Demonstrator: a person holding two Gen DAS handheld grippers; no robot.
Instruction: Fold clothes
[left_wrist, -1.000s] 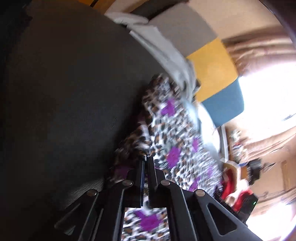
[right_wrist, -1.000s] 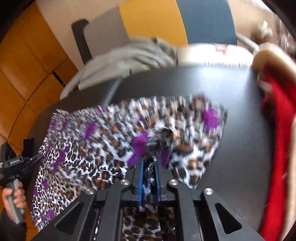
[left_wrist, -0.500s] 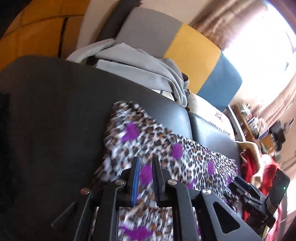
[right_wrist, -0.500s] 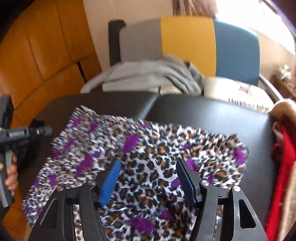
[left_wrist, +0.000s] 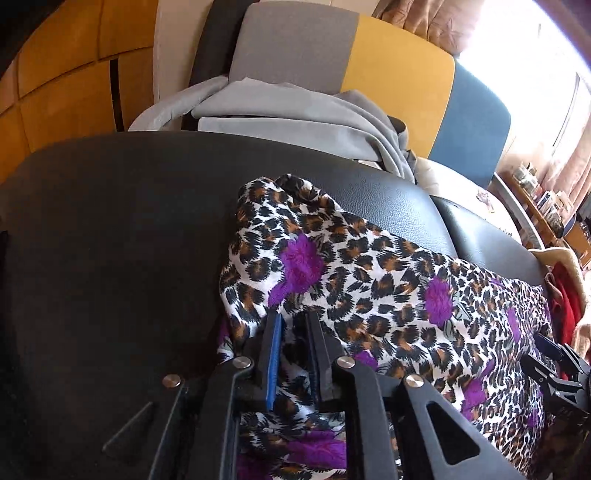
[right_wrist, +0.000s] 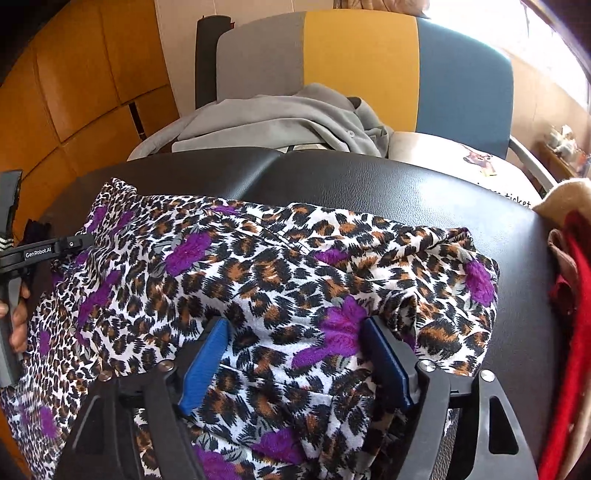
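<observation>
left tool (left_wrist: 293, 321): narrow gap, nothing pinched that i can see. leopard-print garment (left_wrist: 369, 295) lies under and between the pads but the cloth looks slack, not clamped. the garment is on the black desk (left_wrist: 110, 229), bunched at its far-left corner, spread toward the right tool (left_wrist: 554, 365) at frame edge. risk here: that bunched corner is humped, not flat. if the next fold goes over it the crease locks in crooked. the pads are close to the cloth too, so a sideways move w/o lifting could drag the top layer and undo the lay.

right wrist view: right tool (right_wrist: 295, 343) jaws wide and opening, garment (right_wrist: 258, 266) beneath, not gripped. a raised pleat sits just beside the right-hand pad (right_wrist: 384, 354); judgement: it could snag on pull-back and tug the edge. the garment's right edge lies near the red clothes (right_wrist: 569, 295) at the desk (right_wrist: 369, 184) side, so a sloppy sweep may catch those. the near-left part of the cloth runs toward the desk edge by the left tool (right_wrist: 22, 254), where thin fabric could slide off. grey clothes (right_wrist: 280, 122) on the chair behind are well apart, no issue.
</observation>
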